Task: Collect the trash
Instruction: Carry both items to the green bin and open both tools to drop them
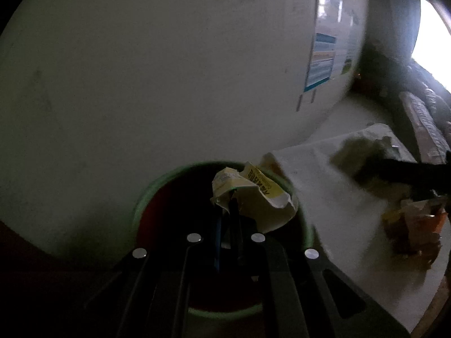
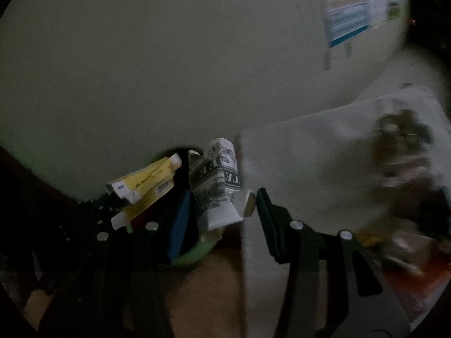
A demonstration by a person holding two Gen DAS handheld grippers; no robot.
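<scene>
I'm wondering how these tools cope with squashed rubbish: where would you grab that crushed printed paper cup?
Probably pinch the crushed paper cup across its creased middle, coming end-on from its white near end. It points lengthwise away from the right gripper, and its squashed sides face the gripper's fingers.

Pale wall [image 1: 169, 70] behind, with a blue-banded poster [image 1: 324, 59] stuck on at the right. Bright window [image 1: 431, 36] at far right. White worktop [image 1: 324, 186] below.
</scene>
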